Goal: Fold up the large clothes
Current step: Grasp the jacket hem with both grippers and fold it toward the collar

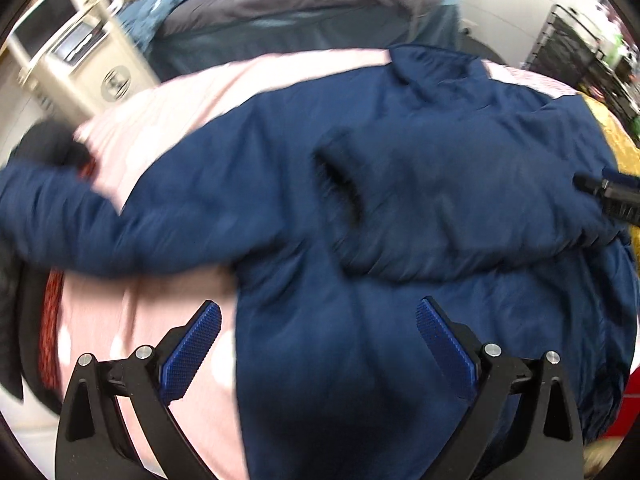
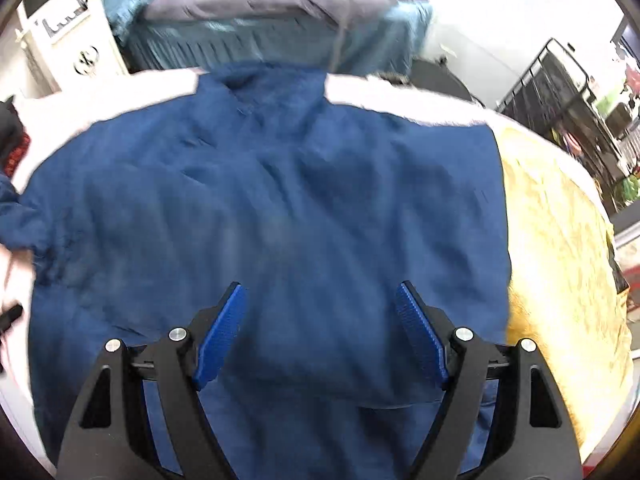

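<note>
Jacket (image 1: 400, 208), navy blue and padded, lies spread over a pink cover (image 1: 192, 112) on a bed, collar (image 2: 260, 88) toward the far edge and hem toward the near edge. One sleeve (image 1: 92, 220) stretches out flat toward the left edge of the bed; the other sleeve (image 1: 460, 200) is folded across the body of the jacket, its dark cuff opening near the middle. Yellow blanket (image 2: 560, 240) lies along the right edge, touching the jacket's side. Beyond the far edge sits a pile of teal and grey bedding (image 2: 280, 20), with a white cabinet (image 2: 72, 32) at the far left and a black wire rack (image 2: 560, 88) at the far right.

Left gripper (image 1: 318, 326): fingers (image 1: 192, 348) wide apart, nothing between them, hovering over the jacket's lower part near the near edge; left pad over pink cover, right pad over navy fabric.

Right gripper (image 2: 320, 316): fingers (image 2: 220, 336) wide apart, nothing clamped, over the lower back of the jacket. Its black tip also shows at the right edge of the left wrist view, beside the folded sleeve.

Both views are motion-blurred.
</note>
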Demonstrator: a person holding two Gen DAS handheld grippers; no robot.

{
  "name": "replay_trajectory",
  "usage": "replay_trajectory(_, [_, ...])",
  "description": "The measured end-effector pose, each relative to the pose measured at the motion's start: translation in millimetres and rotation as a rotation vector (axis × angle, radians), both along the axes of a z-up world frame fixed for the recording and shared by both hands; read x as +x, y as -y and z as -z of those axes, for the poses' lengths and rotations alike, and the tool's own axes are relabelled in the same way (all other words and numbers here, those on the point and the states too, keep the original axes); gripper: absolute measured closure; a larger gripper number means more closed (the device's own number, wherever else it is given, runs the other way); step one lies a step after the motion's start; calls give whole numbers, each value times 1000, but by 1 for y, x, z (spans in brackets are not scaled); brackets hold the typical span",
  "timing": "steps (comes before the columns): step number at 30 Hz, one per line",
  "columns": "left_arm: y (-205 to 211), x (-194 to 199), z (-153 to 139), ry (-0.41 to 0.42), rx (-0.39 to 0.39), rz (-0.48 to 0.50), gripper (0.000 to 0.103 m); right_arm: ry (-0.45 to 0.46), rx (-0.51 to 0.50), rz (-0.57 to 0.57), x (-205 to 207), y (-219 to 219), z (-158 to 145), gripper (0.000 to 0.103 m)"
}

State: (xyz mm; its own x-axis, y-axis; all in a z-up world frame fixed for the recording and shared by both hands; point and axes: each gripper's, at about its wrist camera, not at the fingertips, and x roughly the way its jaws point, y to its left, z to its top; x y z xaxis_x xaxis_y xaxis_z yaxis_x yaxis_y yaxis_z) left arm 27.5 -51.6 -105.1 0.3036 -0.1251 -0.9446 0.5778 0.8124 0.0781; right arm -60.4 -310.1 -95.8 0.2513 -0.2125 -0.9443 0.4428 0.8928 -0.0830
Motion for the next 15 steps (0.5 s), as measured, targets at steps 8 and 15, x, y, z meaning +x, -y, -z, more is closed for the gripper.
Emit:
replay_trajectory(8, [86,13,36,-21,29,128,8,-157,-24,6,-24,16,56,25])
replay_trajectory(15, [121,22,92,-59,178,148,7,-210,-44,24,-12,17,70,23])
